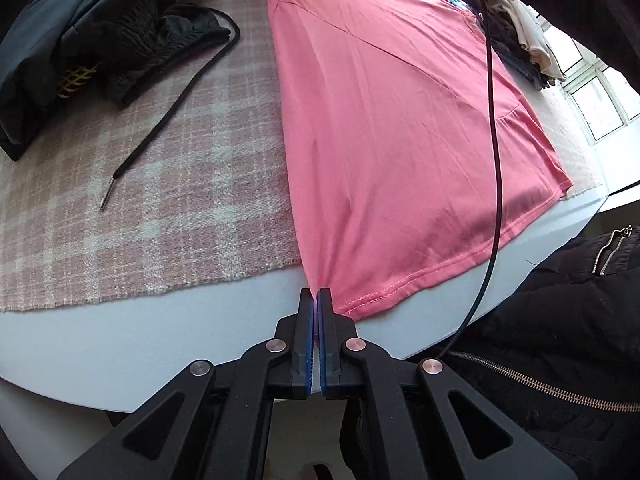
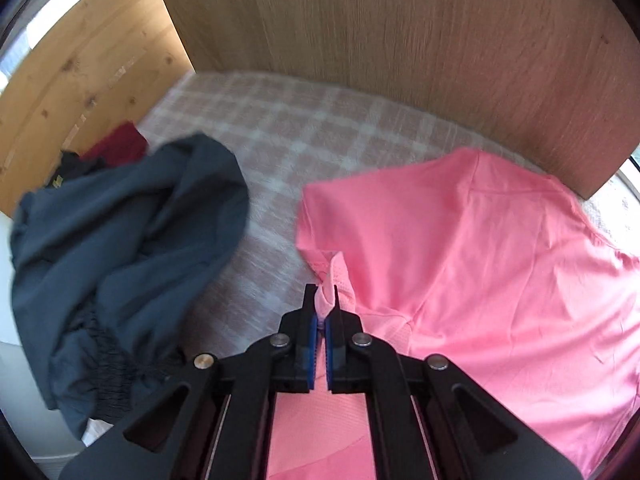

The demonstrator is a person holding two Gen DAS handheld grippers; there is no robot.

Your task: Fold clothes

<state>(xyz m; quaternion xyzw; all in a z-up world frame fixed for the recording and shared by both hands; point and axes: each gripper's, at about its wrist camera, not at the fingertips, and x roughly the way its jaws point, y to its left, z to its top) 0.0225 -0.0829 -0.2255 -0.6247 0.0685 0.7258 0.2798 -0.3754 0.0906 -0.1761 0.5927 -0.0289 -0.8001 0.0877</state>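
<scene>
A: Progress? 
B: Early, I'd say. Pink shirt [image 1: 392, 128] lies spread on the checked blanket [image 1: 140, 200]; one side looks folded in, rest still to do. Dark clothes [image 2: 120, 248] beside it unfolded.
A: Claws?
B: Left claw [image 1: 318, 294] clenched on the hem corner at the table edge. Right claw [image 2: 323, 290] pinching a shirt edge, lifted slightly.

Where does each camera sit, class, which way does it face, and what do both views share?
Left wrist: on the left gripper at the table's near edge, facing along the pink shirt toward windows; jaws shut on its hem corner; the person's black jacket shows.
Right wrist: on the right gripper, above the shirt, facing a wooden panel; jaws pinch pink fabric.
Shared: shirt, plaid cloth, dark clothes pile.
</scene>
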